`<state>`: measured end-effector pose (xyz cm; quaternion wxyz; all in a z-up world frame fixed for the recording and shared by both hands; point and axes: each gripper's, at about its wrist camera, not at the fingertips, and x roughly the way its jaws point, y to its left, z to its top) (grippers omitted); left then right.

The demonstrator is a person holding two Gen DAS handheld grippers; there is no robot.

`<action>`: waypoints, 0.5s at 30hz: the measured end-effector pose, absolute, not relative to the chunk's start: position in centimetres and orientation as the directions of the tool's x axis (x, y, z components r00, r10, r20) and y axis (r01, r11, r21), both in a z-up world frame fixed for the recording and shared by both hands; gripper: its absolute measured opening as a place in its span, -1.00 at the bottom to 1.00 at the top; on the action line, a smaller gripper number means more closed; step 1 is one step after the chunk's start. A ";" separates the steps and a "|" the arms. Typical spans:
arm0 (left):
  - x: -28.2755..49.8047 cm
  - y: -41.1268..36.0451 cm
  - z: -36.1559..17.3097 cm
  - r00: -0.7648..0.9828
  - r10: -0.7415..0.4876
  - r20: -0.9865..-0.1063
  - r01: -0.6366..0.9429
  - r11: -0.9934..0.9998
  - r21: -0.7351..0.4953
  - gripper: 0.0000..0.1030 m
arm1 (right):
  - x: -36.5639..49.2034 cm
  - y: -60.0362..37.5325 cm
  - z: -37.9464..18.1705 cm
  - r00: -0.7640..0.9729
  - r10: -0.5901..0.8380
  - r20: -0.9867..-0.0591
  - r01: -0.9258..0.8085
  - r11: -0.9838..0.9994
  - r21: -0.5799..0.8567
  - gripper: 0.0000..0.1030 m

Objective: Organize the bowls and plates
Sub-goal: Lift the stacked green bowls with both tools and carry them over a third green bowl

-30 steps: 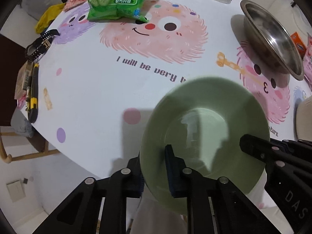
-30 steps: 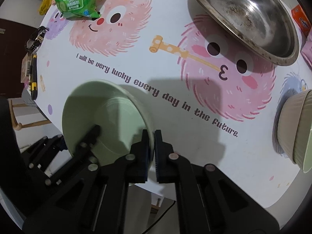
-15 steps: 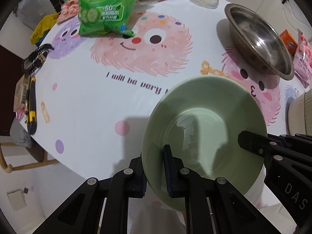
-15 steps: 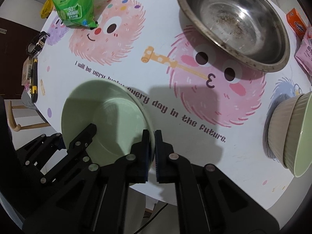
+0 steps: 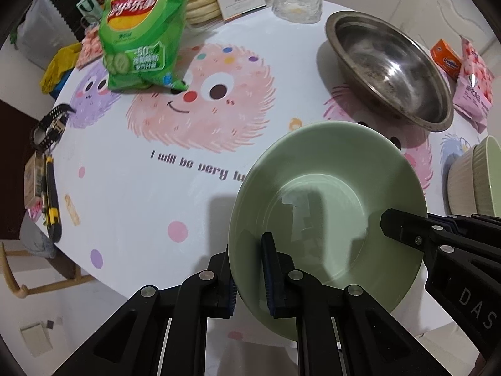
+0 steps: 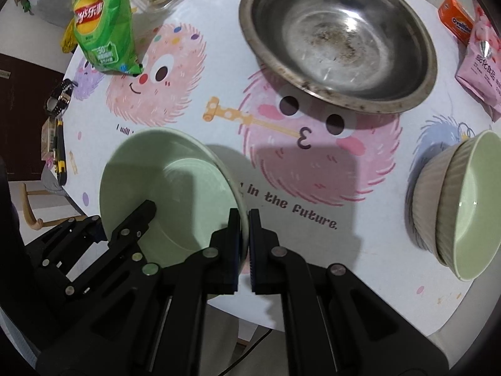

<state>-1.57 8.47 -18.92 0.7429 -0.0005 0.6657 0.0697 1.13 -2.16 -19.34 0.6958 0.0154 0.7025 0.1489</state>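
Observation:
A pale green bowl [image 5: 328, 206] is held in the air above the near edge of the table, tilted. My left gripper [image 5: 250, 250] is shut on its near-left rim. My right gripper [image 6: 244, 216] is shut on its right rim; the bowl also shows in the right wrist view [image 6: 175, 188]. Two nested bowls, a beige ribbed one with a green one inside [image 6: 460, 206], stand at the right edge of the table and show in the left wrist view [image 5: 476, 178]. A large steel bowl [image 6: 338, 37] sits at the back right.
The round table [image 5: 141, 194] has a cartoon cloth. A green chip bag [image 5: 141, 28], cracker packs and a glass [image 5: 297, 0] stand at the back. An orange box [image 6: 455, 18] and pink packet [image 6: 482, 62] lie far right. A watch [image 5: 50, 128] and knife lie left.
Both grippers have lifted the green bowl higher and carried it to the right, nearer the steel bowl and the nested bowls. More of the table's back is in view now.

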 end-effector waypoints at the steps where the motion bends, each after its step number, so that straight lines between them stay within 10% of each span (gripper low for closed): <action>1: -1.5 8.4 -18.7 0.106 0.103 -0.989 -0.100 0.991 0.093 -0.75 | 1.2 -2.3 -19.2 -0.029 0.230 -0.973 -0.182 0.956 0.232 -0.87; 15: -0.9 5.2 -17.0 0.144 0.092 -0.985 -0.017 0.996 0.090 -0.76 | 1.9 -5.6 -17.0 0.010 0.246 -0.969 -0.119 0.963 0.243 -0.87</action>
